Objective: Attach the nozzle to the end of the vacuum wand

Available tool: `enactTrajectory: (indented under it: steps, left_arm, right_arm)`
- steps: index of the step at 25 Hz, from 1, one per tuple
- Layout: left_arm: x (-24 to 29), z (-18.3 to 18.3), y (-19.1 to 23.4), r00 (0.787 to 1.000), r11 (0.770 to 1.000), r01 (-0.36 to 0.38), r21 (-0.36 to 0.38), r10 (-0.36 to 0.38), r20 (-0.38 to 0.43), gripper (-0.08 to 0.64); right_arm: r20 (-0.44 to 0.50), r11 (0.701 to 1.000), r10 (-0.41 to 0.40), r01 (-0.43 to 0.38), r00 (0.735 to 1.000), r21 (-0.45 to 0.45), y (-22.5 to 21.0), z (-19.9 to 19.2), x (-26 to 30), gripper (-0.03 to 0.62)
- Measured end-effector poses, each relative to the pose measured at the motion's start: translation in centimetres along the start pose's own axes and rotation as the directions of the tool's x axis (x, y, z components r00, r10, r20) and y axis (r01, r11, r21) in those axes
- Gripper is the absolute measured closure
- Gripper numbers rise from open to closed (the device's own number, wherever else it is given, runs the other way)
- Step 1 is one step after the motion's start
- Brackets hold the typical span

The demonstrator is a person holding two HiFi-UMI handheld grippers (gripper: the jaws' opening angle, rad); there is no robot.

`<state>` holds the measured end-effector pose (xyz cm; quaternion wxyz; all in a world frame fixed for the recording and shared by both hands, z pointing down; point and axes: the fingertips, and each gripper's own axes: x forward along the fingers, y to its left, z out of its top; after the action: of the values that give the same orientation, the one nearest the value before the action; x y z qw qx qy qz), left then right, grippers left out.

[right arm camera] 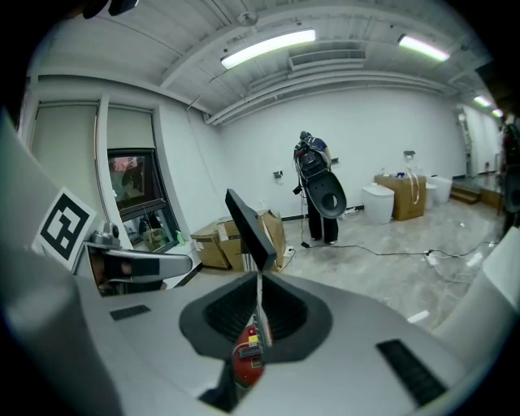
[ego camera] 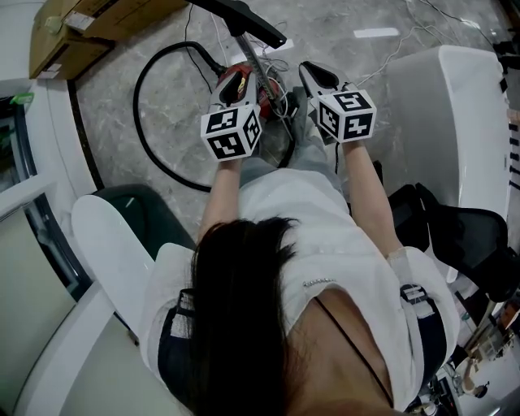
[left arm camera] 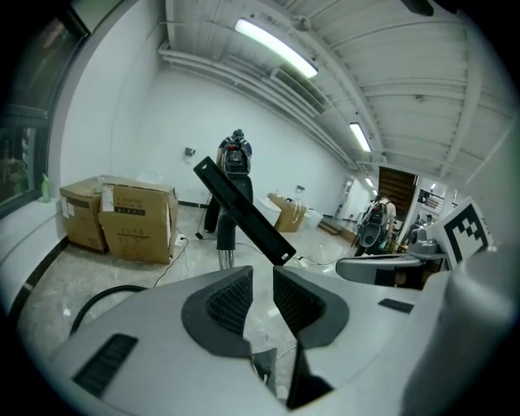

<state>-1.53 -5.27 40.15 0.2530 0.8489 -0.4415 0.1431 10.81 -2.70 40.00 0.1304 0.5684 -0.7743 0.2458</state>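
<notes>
The black flat nozzle [ego camera: 244, 16] tilts above a metal wand [ego camera: 253, 57], which rises from the red vacuum body [ego camera: 242, 80] on the floor. In the left gripper view the nozzle [left arm camera: 244, 215] stands just beyond my jaws, its neck on top of the wand [left arm camera: 226, 258]. My left gripper [left arm camera: 262, 296] is open by a narrow gap with nothing between its pads. My right gripper [right arm camera: 260, 305] is shut, pads nearly touching; the nozzle [right arm camera: 248, 227] rises just past them and the red body [right arm camera: 248, 361] shows below. From above, the left gripper [ego camera: 230, 88] and right gripper [ego camera: 313, 73] flank the vacuum.
A black hose [ego camera: 150, 122] loops over the floor left of the vacuum. Cardboard boxes [left arm camera: 122, 219] stand by the wall. A white seat [ego camera: 455, 106] and a black chair [ego camera: 455, 227] are on the right. A person [left arm camera: 234, 162] stands far off. Cables [right arm camera: 406, 253] lie on the floor.
</notes>
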Motion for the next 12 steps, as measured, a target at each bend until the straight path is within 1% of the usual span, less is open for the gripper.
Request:
enactTrajectory:
  steps: [4,6,12]
  left_arm:
    - [0.0,-0.1,-0.4,1.000,1.000,-0.012,-0.010,0.012,0.000,0.531]
    - [0.0,-0.1,-1.1,1.000,1.000,-0.007,-0.011,0.007,-0.008,0.548]
    - [-0.5,-0.7,-2.3,0.999,0.999,0.009,0.031,-0.008,-0.044,0.558]
  right_arm:
    - [-0.007,1.000,-0.015,0.015,1.000,0.014,0.7,-0.7,-0.5,0.574]
    - [-0.009,1.000,-0.026,0.026,1.000,0.011,1.1,-0.9,-0.5,0.577]
    - [-0.010,0.998,-0.059,0.059,0.998,-0.004,2.4,-1.2,-0.2,0.577]
